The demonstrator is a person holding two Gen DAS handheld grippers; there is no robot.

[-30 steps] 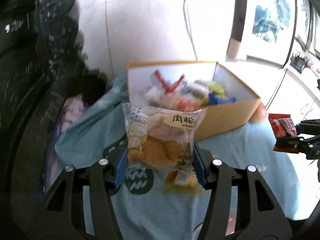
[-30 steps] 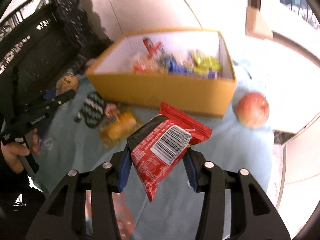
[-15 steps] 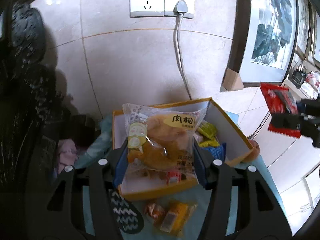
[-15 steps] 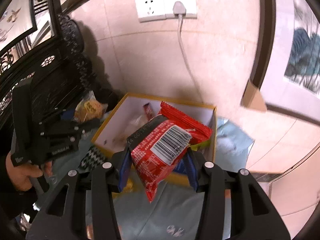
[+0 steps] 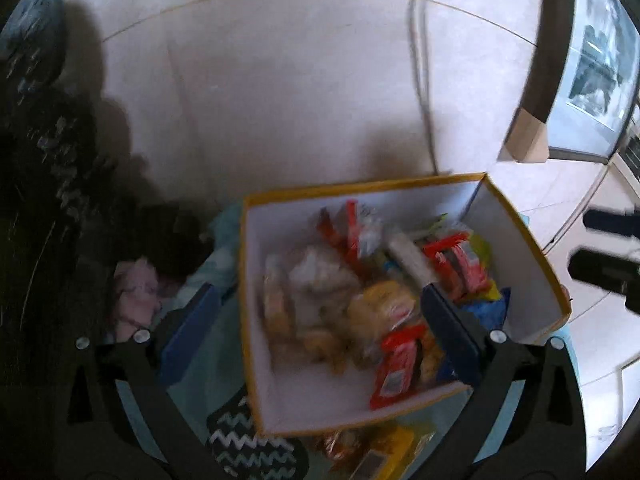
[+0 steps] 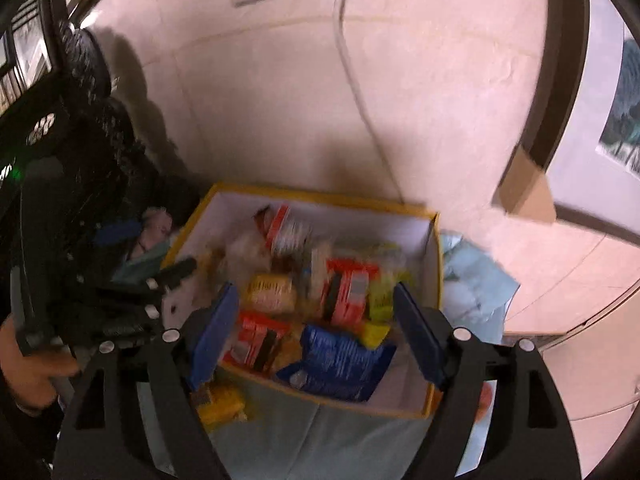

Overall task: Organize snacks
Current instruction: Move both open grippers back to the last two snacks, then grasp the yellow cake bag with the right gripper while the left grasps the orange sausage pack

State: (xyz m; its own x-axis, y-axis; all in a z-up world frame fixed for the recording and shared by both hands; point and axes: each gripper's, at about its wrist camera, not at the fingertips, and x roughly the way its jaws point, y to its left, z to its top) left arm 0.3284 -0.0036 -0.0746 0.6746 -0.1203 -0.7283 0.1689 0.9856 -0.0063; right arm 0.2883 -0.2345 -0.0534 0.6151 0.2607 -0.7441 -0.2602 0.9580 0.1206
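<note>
Left claw [image 5: 320,320], right claw [image 6: 316,332] both opening, empty, above yellow box [image 6: 434,320] of snacks [image 6: 340,292]

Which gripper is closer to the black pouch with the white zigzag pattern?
Left. The left gripper, jaws opening and empty, hovers just above the pouch; the right gripper, also opening empty, hangs beyond the yellow cardboard box.

Snack packets [image 6: 340,312] crowd the yellow box [image 6: 434,280]; above its rim, open air.
</note>
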